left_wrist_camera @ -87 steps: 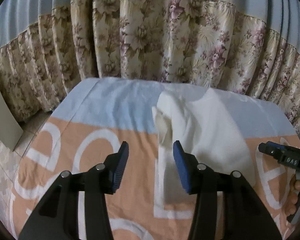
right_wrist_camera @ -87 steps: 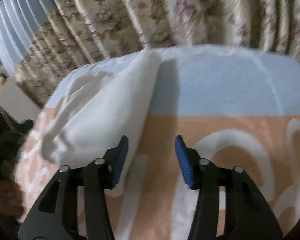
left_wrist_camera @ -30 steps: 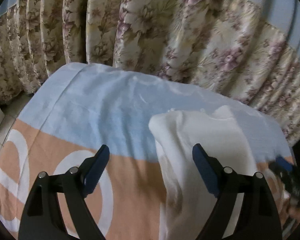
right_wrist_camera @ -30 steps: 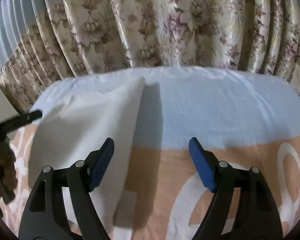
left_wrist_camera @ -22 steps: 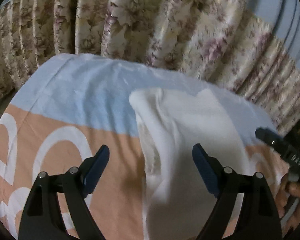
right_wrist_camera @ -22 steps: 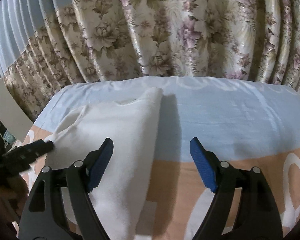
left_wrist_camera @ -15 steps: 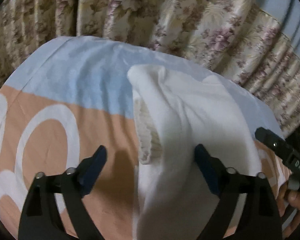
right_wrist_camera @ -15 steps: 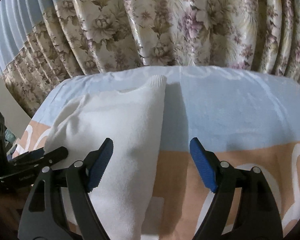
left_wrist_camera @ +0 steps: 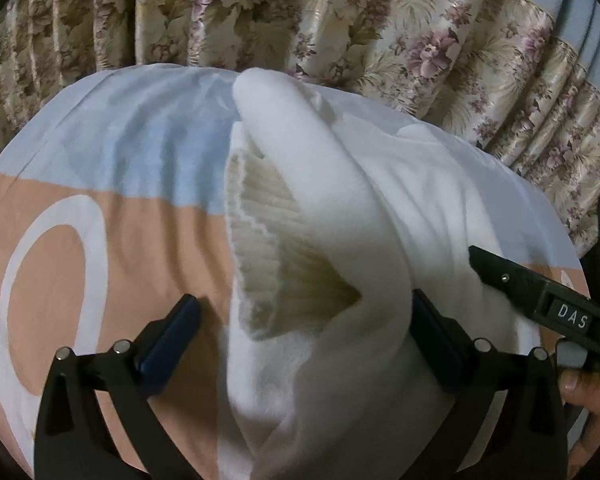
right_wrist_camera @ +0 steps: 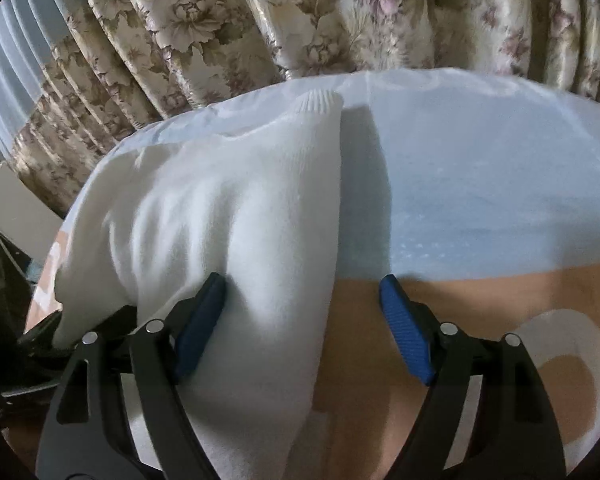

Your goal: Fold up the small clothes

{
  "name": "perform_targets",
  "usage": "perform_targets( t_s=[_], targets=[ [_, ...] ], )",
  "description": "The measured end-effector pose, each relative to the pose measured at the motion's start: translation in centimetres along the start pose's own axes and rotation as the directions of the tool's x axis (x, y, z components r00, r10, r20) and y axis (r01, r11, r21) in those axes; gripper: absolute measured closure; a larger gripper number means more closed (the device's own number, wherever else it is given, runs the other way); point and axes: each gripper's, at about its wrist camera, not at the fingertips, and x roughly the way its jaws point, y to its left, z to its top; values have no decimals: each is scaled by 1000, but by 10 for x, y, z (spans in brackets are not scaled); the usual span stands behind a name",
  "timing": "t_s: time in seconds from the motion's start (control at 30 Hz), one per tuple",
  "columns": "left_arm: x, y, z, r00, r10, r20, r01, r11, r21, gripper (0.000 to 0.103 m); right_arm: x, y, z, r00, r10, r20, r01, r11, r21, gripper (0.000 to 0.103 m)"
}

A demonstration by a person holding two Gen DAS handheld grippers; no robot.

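The left gripper [left_wrist_camera: 306, 334] is opening, its jaws straddling a white knit sweater [left_wrist_camera: 340, 208]. The ribbed cuff [left_wrist_camera: 276, 248] lies just ahead.

The left gripper [left_wrist_camera: 304, 340] is angled steeply downward, its jaws opening wide. The right gripper [right_wrist_camera: 302, 328] is likewise tilted down, jaws held apart.

Left wrist view looks steeply down, close over the left edge of the white garment [left_wrist_camera: 380, 208], far curtain [left_wrist_camera: 340, 20] at top. Right wrist view does likewise over its right edge [right_wrist_camera: 260, 220]. Both share garment, bedsheet [left_wrist_camera: 140, 148], curtain; the right gripper's finger [left_wrist_camera: 540, 292] shows in the left view.
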Motion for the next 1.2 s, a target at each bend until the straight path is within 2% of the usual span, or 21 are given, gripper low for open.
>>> perform_targets(
  t_s=[0.13, 0.17, 0.33, 0.37, 0.43, 0.53, 0.67, 0.77, 0.93, 1.07, 1.2],
  targets=[
    [4, -4, 3, 1000, -20, -3, 20, 1000, 17, 3, 1, 5, 4, 998, 61, -26, -61, 998, -20, 46],
    [4, -5, 3, 1000, -24, -2, 24, 1000, 17, 4, 2, 6, 4, 997, 75, -27, -76, 997, -15, 47],
    [-2, -11, -3, 995, -97, 12, 97, 995, -2, 36, 0, 6, 3, 994, 107, -21, -107, 994, 3, 56],
    [-2, -10, -3, 993, -114, 12, 114, 993, -18, 40, -1, 8, 3, 994, 104, -18, -104, 995, -5, 59],
    [-4, -9, -3, 987, -161, 8, 161, 986, -53, 55, -3, 8, 4, 994, 108, -14, -108, 994, -2, 62],
    [-11, -20, -3, 989, -145, 23, 145, 989, -9, 65, -3, 1, 4, 988, 152, -1, -152, 988, 37, 66],
    [-16, -32, -1, 993, -112, 39, 111, 993, 28, 67, -13, 6, 3, 990, 134, 34, -133, 991, -15, 73],
    [-22, -45, -1, 993, -106, 43, 104, 993, 59, 68, -25, 12, 4, 994, 95, 60, -91, 994, -67, 74],
    [-30, -82, -6, 994, -97, 51, 92, 992, 89, 68, -53, -1, 7, 994, 49, 99, -39, 995, -94, 74],
    [-31, -132, -10, 993, -101, 62, 92, 987, 130, 68, -84, -29, 2, 991, -7, 132, 24, 992, -126, 74],
    [-24, -198, -12, 991, -123, 44, 113, 978, 174, 68, -124, -83, -4, 984, -80, 160, 97, 990, -100, 74]
  ],
)
